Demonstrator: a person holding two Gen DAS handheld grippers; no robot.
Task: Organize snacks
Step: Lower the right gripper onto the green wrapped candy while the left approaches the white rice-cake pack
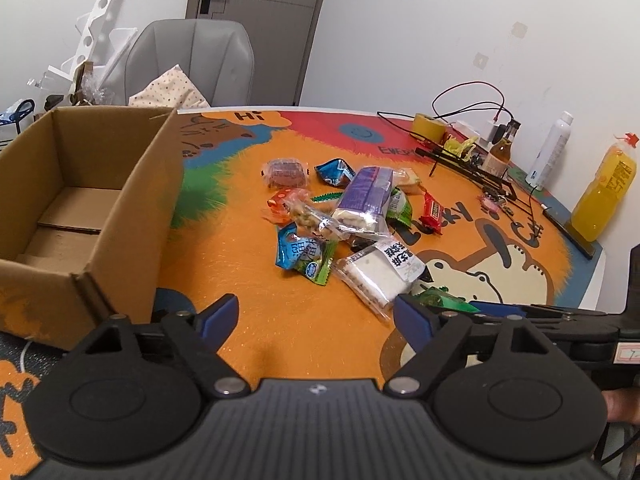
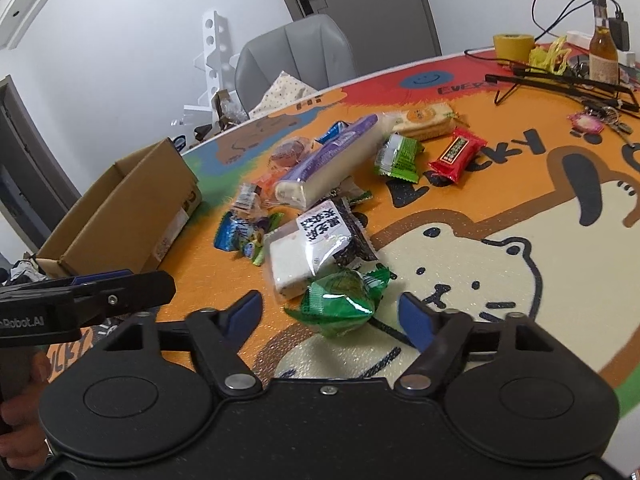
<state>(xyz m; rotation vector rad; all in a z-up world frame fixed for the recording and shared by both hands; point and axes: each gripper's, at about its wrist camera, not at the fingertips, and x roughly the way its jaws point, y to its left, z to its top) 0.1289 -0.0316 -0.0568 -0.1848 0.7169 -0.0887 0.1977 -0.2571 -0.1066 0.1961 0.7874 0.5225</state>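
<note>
Snacks lie heaped in the middle of your orange table mat (image 1: 280, 320), well right of the open cardboard box (image 1: 80, 208). Your right tongs (image 2: 332, 312) are spread wide, with the green candy packet (image 2: 340, 300) sitting between the blue fingertips (image 2: 414, 320), though you cannot tell whether either tip touches it. Just beyond it lies the white rice cake packet (image 2: 304, 256), then the long purple packet (image 2: 332, 156) and the red wrapper (image 2: 458, 154). Your left tongs (image 1: 316, 316) are also spread wide, holding nothing, over bare mat just short of the pile.
</note>
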